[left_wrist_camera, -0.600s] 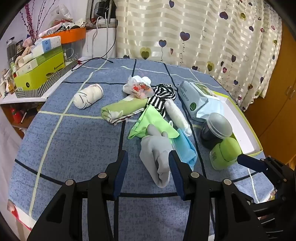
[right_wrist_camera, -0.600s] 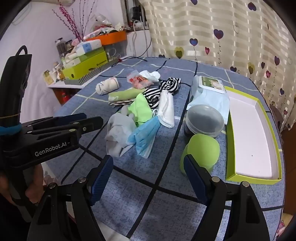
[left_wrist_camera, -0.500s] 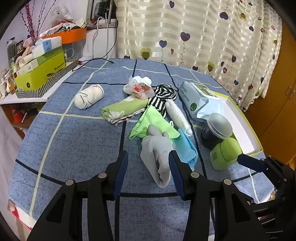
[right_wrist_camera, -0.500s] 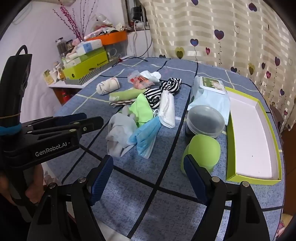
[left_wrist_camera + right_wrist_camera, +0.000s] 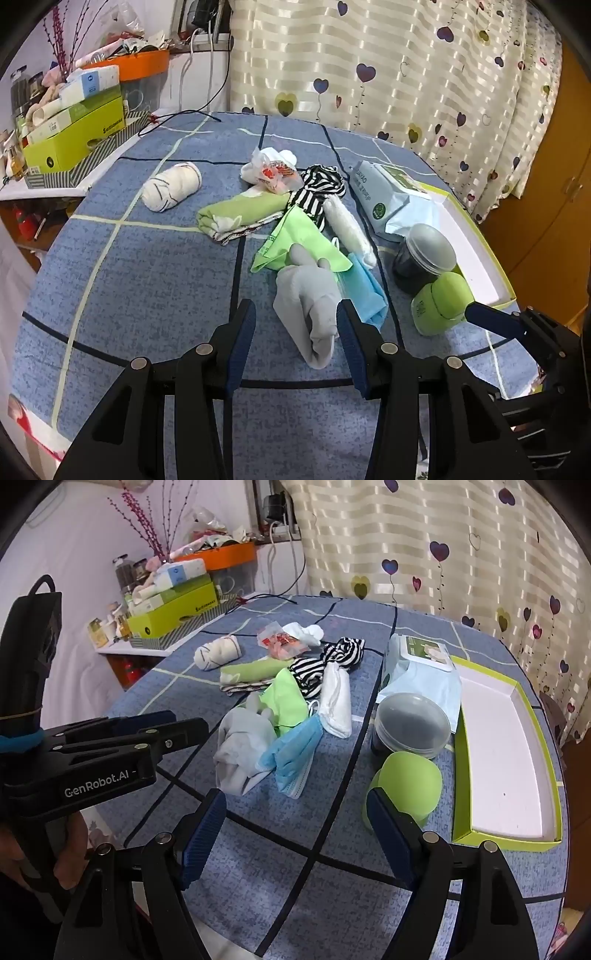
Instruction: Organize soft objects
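A heap of soft things lies mid-table: a grey glove [image 5: 310,306] [image 5: 242,747], a blue face mask [image 5: 364,290] [image 5: 291,755], a green cloth [image 5: 299,240], a white mask [image 5: 336,701], a striped black-and-white sock [image 5: 317,192], a rolled green towel [image 5: 240,214] and a rolled white sock [image 5: 170,186]. My left gripper [image 5: 295,325] is open, its jaws either side of the glove's near end, not touching. My right gripper [image 5: 295,816] is open and empty, in front of the blue mask and a green lidded jar [image 5: 404,779].
A green tray with a white inside [image 5: 506,812] stands at the right. Beside it are a wet-wipes pack [image 5: 421,664] and a dark lidded pot [image 5: 412,723]. Boxes and an orange bin [image 5: 74,122] crowd the shelf at the left. A curtain hangs behind.
Both views have shifted very slightly; the objects sit a touch lower in frame. Nothing has been taken hold of or moved.
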Demonstrator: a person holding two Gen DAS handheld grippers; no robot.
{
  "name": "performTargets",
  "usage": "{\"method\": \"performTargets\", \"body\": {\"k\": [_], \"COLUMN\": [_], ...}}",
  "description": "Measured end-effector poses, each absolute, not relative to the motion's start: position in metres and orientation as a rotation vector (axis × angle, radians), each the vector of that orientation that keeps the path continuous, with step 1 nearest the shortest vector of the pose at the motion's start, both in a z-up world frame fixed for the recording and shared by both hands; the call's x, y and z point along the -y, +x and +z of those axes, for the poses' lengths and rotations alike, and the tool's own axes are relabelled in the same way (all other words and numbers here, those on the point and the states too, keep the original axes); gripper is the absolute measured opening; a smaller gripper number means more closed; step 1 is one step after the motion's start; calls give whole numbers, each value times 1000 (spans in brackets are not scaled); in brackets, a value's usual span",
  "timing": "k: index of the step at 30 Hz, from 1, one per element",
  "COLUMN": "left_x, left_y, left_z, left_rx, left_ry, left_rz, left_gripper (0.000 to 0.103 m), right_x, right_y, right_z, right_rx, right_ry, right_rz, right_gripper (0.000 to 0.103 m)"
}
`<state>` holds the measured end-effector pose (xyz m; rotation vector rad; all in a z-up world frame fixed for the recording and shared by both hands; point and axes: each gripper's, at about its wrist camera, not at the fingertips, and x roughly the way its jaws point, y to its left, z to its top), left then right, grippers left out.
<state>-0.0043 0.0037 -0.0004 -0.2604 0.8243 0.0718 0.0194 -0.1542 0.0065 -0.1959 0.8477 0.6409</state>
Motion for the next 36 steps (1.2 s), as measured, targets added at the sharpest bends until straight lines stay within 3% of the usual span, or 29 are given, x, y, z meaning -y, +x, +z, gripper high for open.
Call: {"method": "performTargets", "body": {"k": [36], "left_x": [-8], "left_y": [-4], "left_z": [3], "left_rx": [-778], "left_ry": [-281], "left_rz": [81], "left_gripper": [47], "right_x": [150], "right_y": [24], "right_z": [10], "right_rx": [-836], "right_ry": [-189], "right_rz": [651], "right_gripper": [79]}}
